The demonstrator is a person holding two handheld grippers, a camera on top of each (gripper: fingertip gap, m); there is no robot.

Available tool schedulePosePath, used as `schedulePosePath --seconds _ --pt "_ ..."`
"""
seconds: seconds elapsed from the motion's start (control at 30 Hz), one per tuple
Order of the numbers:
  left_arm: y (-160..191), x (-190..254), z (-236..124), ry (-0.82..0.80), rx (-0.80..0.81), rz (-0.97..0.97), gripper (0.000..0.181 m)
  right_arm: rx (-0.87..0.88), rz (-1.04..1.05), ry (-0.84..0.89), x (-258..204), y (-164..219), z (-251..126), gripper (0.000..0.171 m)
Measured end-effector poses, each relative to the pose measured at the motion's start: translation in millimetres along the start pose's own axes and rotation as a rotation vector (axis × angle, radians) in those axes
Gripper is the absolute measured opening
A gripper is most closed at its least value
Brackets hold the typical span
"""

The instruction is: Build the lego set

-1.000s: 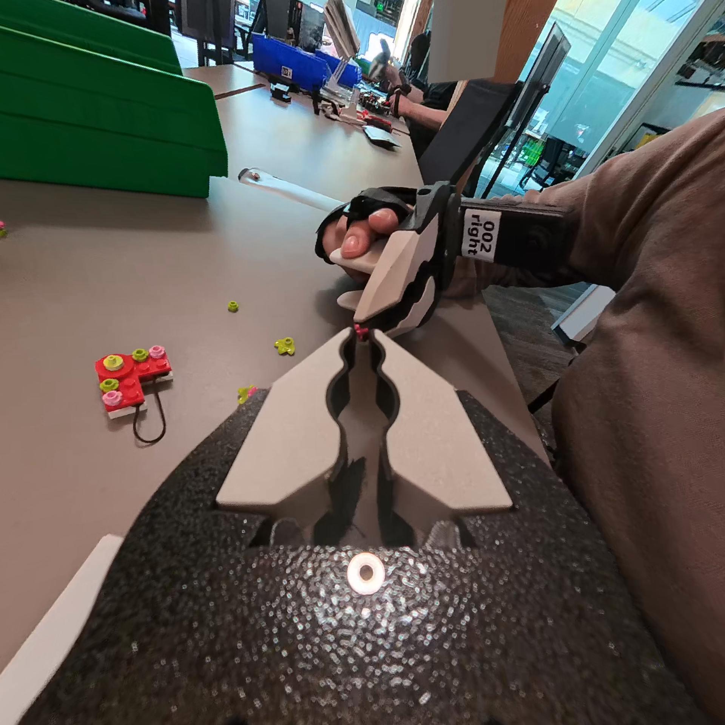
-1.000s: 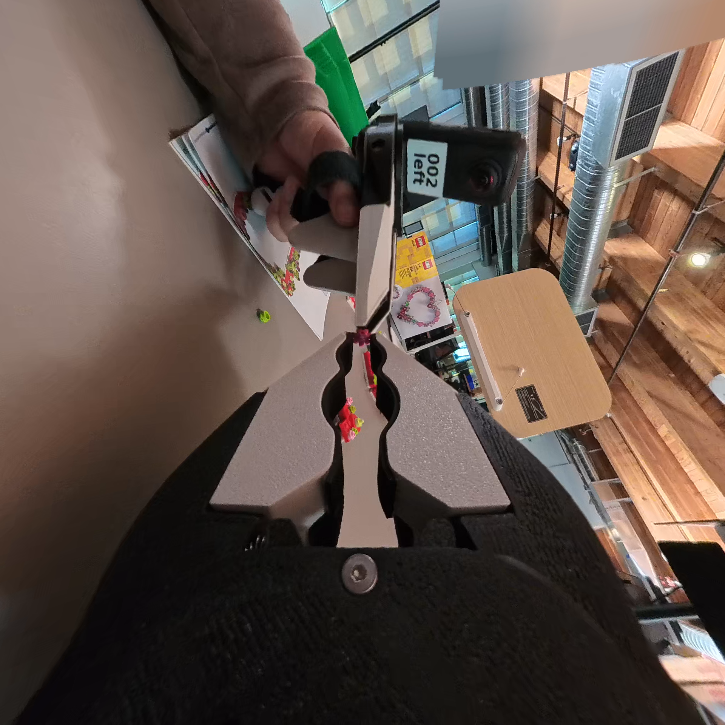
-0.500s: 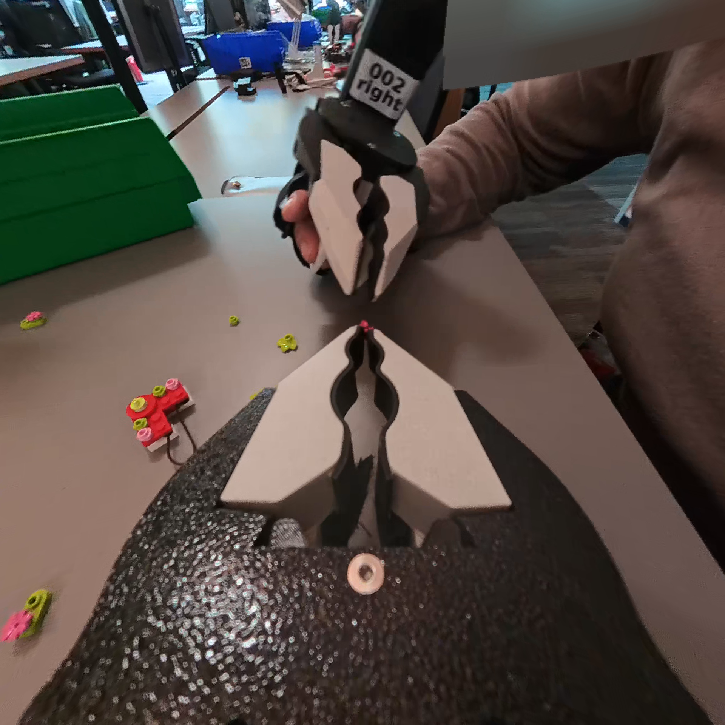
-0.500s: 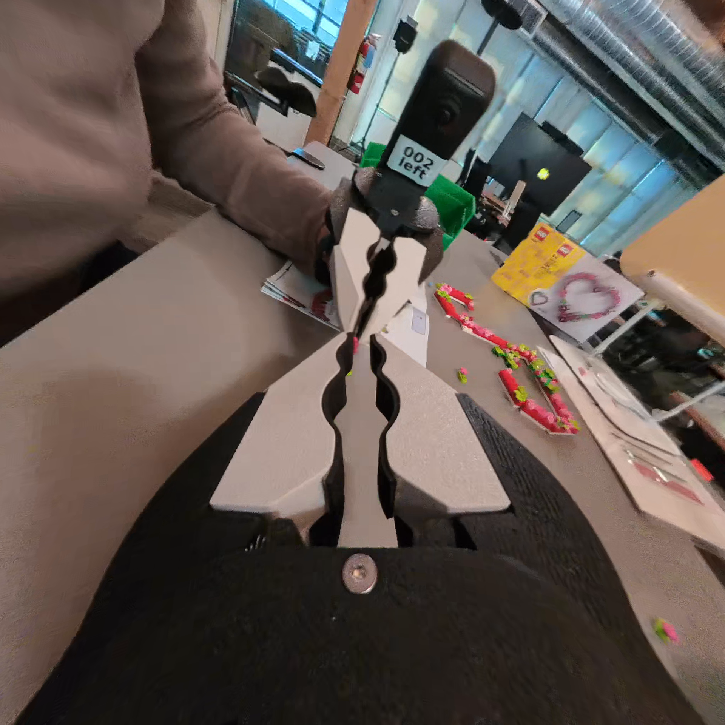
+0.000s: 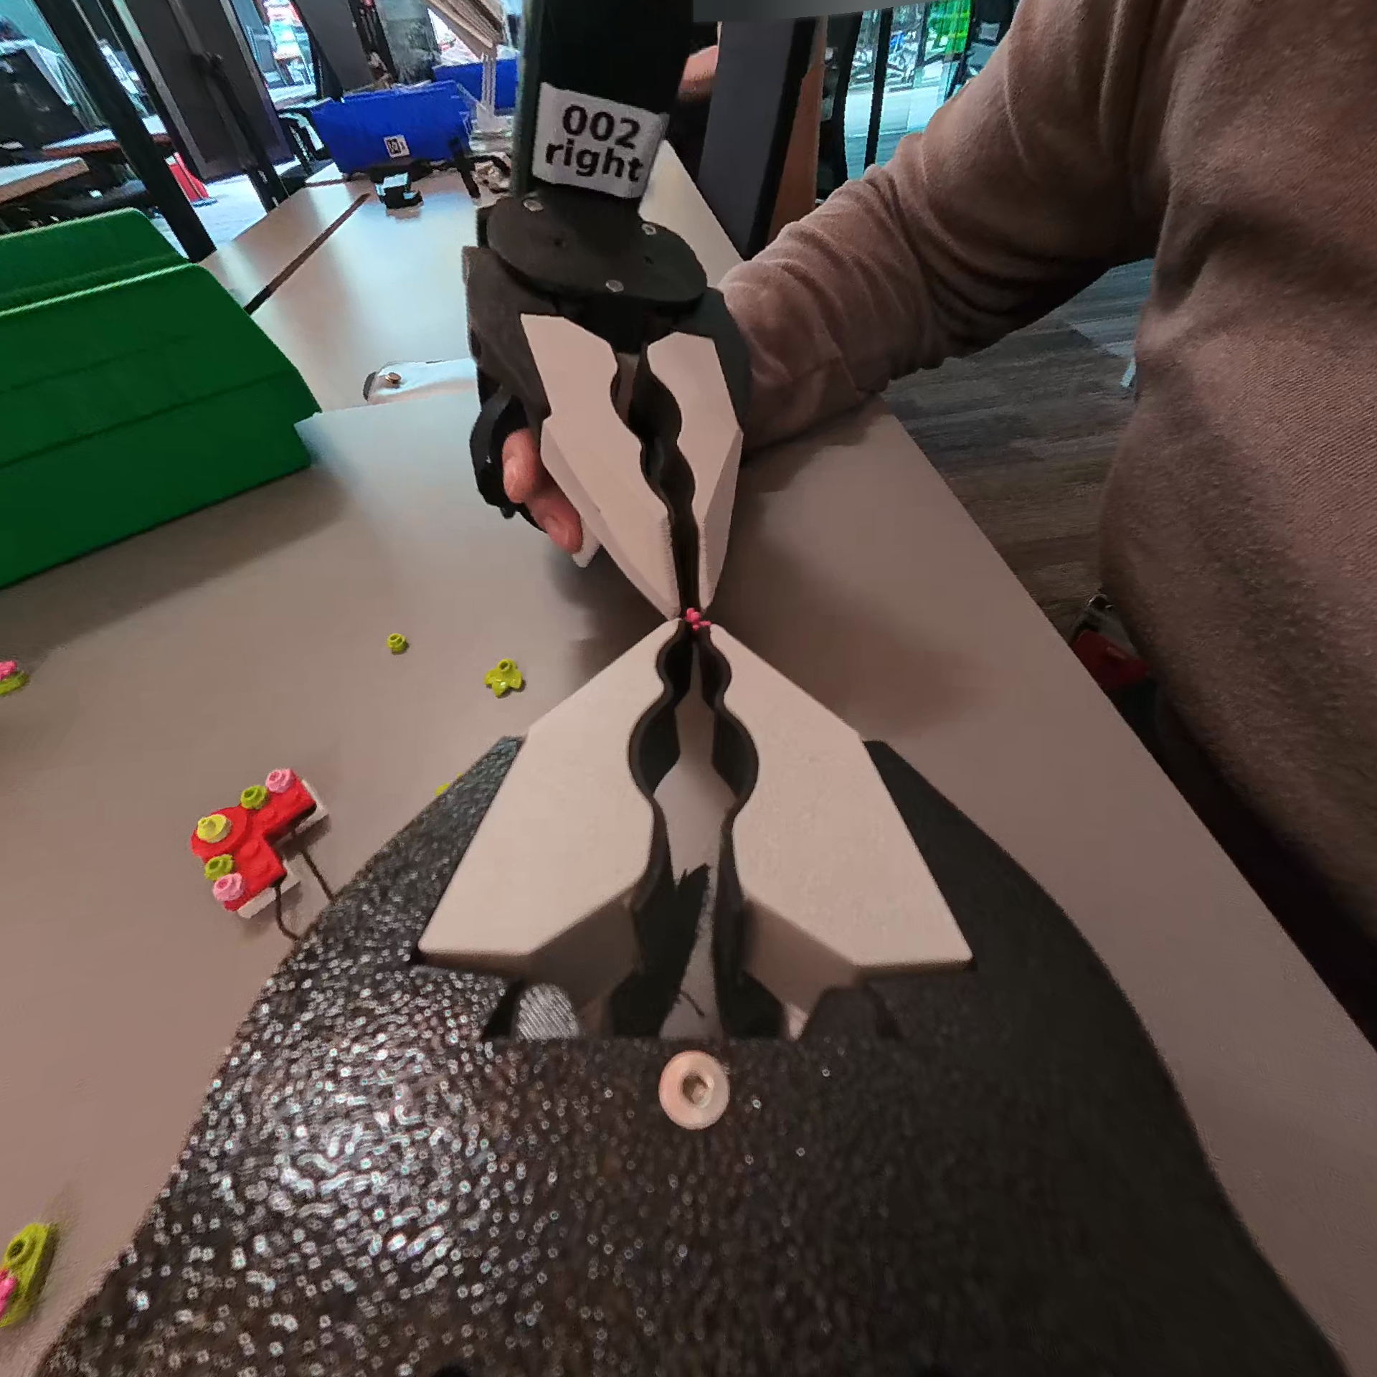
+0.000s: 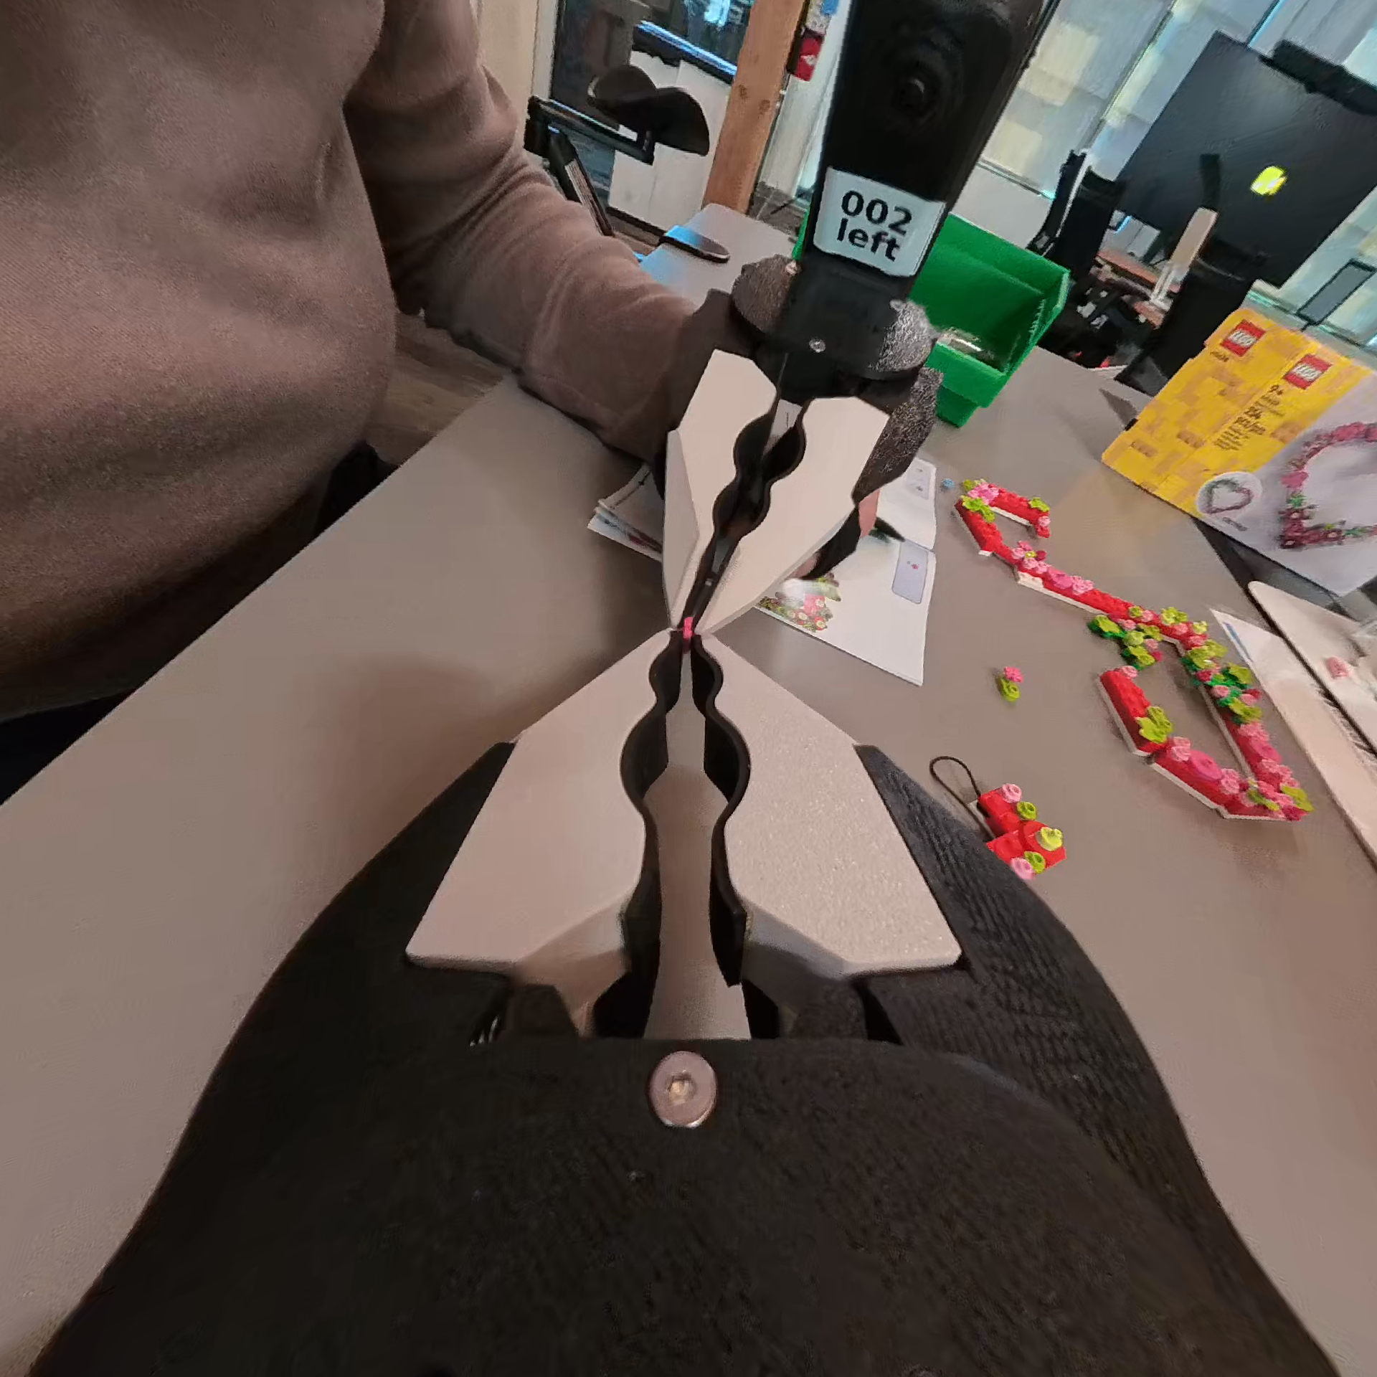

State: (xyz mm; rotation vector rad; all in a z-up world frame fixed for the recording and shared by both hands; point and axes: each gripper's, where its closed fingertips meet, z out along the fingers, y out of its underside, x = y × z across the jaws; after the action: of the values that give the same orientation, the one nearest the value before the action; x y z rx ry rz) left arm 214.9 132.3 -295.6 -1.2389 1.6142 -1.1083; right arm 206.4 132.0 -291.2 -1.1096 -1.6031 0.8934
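A tiny pink lego piece (image 5: pixel 694 617) is pinched at the tips of my left gripper (image 5: pixel 693 633), which is shut on it above the grey table (image 5: pixel 335 566). My right gripper (image 5: pixel 689 605) comes down from above, shut, tip to tip with the left one and touching the pink piece. In the right wrist view the same meeting shows: right gripper (image 6: pixel 682 644), pink piece (image 6: pixel 686 626), left gripper (image 6: pixel 694 612). I cannot tell whether the right one grips anything. A small red assembly (image 5: pixel 253 834) with pink and lime studs lies left of the left gripper; it also shows in the right wrist view (image 6: pixel 1021 827).
A red heart-shaped build (image 6: pixel 1162 656), a yellow set box (image 6: pixel 1252 417) and an instruction booklet (image 6: pixel 879 596) lie beyond the grippers. Green bins (image 5: pixel 134 387) stand at the back left. Loose lime pieces (image 5: pixel 504 676) dot the table. The person's sleeve (image 5: pixel 969 223) is to the right. My two grippers' fingertips are within a few centimetres of each other.
The right gripper, apart and above half a second ago, has come down so its tips meet the left gripper's tips at the pink piece. The left gripper has kept its hold.
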Motion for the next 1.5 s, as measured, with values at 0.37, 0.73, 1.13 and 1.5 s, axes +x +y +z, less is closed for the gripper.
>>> schedulePosePath --seconds 0.37,0.73,1.13,1.5 --pt "2.0 -0.8 1.7 -0.002 -0.018 -0.024 0.000 -0.042 0.013 -0.013 -2.3 5.2 1.7 0.000" --pt "29.2 -54.5 26.1 -0.181 -0.361 -0.033 0.040 -0.144 -0.079 0.432 71.3 35.8 -61.8 0.000" --pt "49.8 -69.6 49.5 0.060 -0.437 -0.060 0.028 -0.190 -0.146 0.381 63.1 47.6 -56.6 0.000" --pt "50.1 -70.2 50.7 0.126 -0.451 -0.052 0.014 -0.305 -0.189 0.303 52.6 65.5 -49.5 0.000"
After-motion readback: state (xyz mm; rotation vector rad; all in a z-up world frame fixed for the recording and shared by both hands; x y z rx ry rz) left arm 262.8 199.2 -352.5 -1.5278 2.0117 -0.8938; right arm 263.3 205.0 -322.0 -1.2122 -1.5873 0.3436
